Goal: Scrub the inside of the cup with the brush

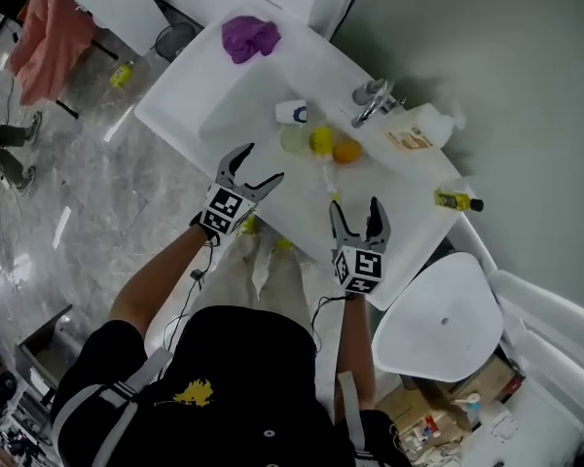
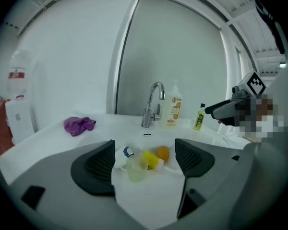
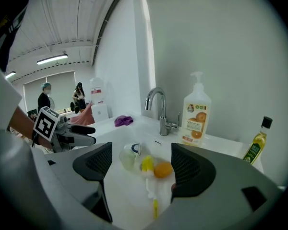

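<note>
Left gripper (image 1: 263, 163) and right gripper (image 1: 355, 205) both gape wide and empty, short of the cup (image 1: 294, 139) and brush (image 1: 323, 154) in the sink (image 1: 234, 105). Right gripper view, unlike the left gripper view, catches two people (image 3: 79, 96) far back.

Right hand-held gripper (image 3: 141, 169), jaws apart, nothing between the pads. Ahead of the jaws, in the white sink (image 3: 129, 195): a pale cup (image 3: 127, 159), a yellow-headed brush (image 3: 147, 166) just right of it, and an orange round object (image 3: 163, 169). Beyond these stand a faucet (image 3: 158, 110) and a soap bottle (image 3: 197, 116). Far left is the left hand-held gripper (image 3: 89, 134).
</note>
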A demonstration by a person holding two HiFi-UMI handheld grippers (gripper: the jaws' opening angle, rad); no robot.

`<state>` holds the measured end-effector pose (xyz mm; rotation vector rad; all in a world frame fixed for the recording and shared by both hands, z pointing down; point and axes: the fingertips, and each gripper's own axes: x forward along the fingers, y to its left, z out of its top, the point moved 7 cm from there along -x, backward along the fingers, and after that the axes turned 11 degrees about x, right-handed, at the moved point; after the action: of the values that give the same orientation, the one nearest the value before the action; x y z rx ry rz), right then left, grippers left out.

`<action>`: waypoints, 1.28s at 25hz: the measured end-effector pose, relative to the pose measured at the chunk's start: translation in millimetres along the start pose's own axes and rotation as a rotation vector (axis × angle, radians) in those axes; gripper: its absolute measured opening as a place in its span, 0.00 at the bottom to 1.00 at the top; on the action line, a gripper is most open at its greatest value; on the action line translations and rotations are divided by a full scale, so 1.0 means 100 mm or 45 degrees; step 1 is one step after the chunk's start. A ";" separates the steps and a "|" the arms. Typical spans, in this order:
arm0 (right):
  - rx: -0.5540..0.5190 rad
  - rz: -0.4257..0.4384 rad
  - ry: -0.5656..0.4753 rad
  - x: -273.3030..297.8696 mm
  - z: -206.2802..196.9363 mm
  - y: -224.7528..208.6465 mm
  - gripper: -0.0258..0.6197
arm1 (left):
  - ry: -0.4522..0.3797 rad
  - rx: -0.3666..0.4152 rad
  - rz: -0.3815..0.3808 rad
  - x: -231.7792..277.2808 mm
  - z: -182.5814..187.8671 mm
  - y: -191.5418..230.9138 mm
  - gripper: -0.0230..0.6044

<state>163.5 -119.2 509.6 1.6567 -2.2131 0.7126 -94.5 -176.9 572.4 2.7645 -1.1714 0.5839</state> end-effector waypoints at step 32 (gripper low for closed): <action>0.061 -0.096 0.842 1.66 -2.04 -0.88 0.54 | 0.495 -0.180 -0.355 2.01 -1.20 0.05 0.80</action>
<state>184.6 -162.4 783.2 1.2620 -1.6641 1.1052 -7.9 -289.1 757.9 2.4793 -0.7016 0.9099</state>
